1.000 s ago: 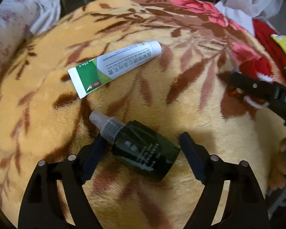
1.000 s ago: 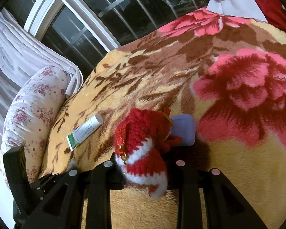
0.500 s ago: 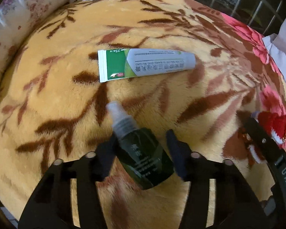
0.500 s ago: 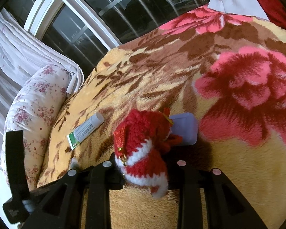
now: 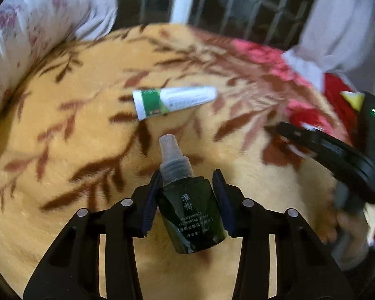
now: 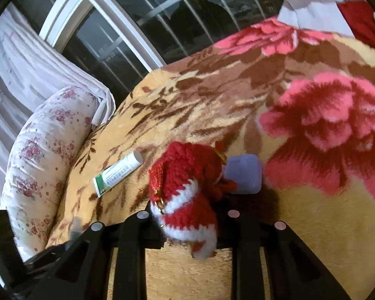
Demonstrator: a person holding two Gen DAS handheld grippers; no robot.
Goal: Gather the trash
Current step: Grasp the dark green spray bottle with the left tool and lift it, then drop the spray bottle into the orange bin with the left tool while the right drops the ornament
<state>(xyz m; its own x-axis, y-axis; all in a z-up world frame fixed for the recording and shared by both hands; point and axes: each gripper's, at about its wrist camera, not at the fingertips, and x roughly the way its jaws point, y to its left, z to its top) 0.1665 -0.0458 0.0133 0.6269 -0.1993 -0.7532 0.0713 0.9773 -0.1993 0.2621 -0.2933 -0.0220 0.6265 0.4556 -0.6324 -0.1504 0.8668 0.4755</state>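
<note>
on the far left a floral pillow (image 5: 25, 37) lay against the edge of the plush yellow blanket (image 5: 62, 150), which covered the bed under everything. left of centre and farther off, the green-and-white ointment tube (image 5: 173, 101) rested flat on the blanket, well apart from both tools; it looked light and soft-walled, likely to dent under a squeeze, so the firmer capped end or the flat crimped tail would have been the better places to pinch it. near the middle, the left gripper (image 5: 187, 200) had just been closing and now clamped the dark green spray bottle (image 5: 191, 215) by its body, pads pressing on both sides just below the shoulder, with the clear cap (image 5: 173, 155) pointing away; the bottle appeared lifted off the blanket rather than lying on it. it read as small, rigid and light, with a glossy surface that could slip, and since it tapered toward the neck, a hold on the wide body seemed safer than one on the cap. to the right, the right gripper (image 6: 190, 222) was squeezed nearly shut on a red-and-white knitted pouch (image 6: 185, 195), a soft, limp thing that compressed between the jaws and drooped below them; its yarn probably gave plenty of friction. just beyond it a pale lilac box (image 6: 245, 175) sat on the blanket, partly hidden by the pouch; whether the two touched could not be told.
</note>
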